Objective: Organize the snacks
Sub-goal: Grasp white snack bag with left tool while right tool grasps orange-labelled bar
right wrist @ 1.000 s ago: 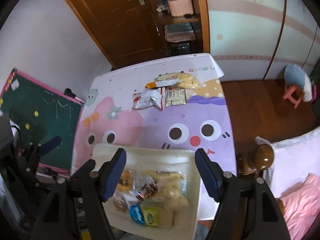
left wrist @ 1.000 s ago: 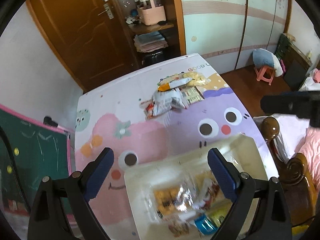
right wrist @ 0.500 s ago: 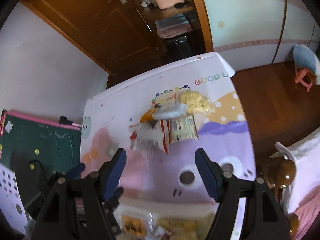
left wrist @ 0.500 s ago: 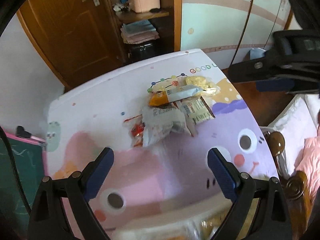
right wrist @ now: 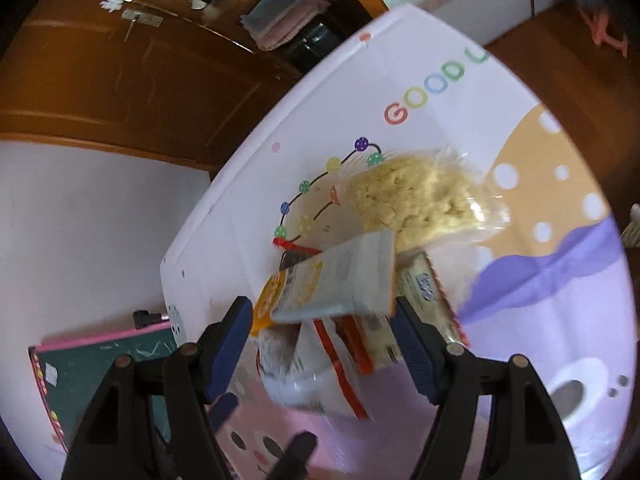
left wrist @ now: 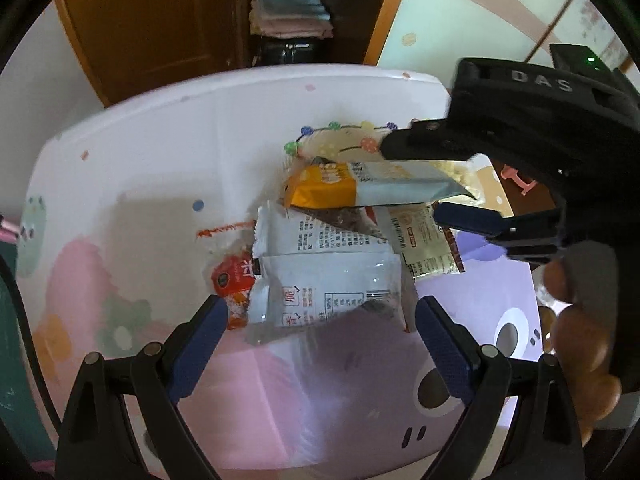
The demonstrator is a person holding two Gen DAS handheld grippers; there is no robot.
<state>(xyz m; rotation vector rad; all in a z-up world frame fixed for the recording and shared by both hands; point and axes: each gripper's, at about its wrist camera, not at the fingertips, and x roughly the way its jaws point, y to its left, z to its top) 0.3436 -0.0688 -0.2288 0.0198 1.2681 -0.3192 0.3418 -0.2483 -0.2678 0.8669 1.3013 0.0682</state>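
**Both grippers close in on the snack pile**

Since a second ago both grippers have left the white tray of sorted snacks, now out of view, and travelled to the far pile; the packets that looked small then now fill both views.

The left gripper (left wrist: 318,330) hangs just short of the clear-and-white packet (left wrist: 328,290), jaws spread wide and holding nothing. The right gripper (right wrist: 324,330) comes in from the side, its jaws also spread, bracketing the long orange-and-pale-blue packet (left wrist: 360,189), which lies across the top of the pile. No pad is clearly pressing on it yet; in the blurred right wrist view the packet sits between the pads, but contact cannot be told.

The pile sits on the far part of the worktop (left wrist: 160,152), which is covered with a cartoon-print cloth. Under the top packet lie the white packets, a red-and-orange wrapper (left wrist: 234,280), a beige barcode packet (left wrist: 428,244) and, behind, a clear bag of yellow puffed snack (right wrist: 416,196).

The likely risks: the packets overlap, so closing on the top one may pinch a corner of the one beneath and drag it along. Slick film may slide out of a shallow pinch. The two grippers are near each other over the same pile and could collide if both reach in together.
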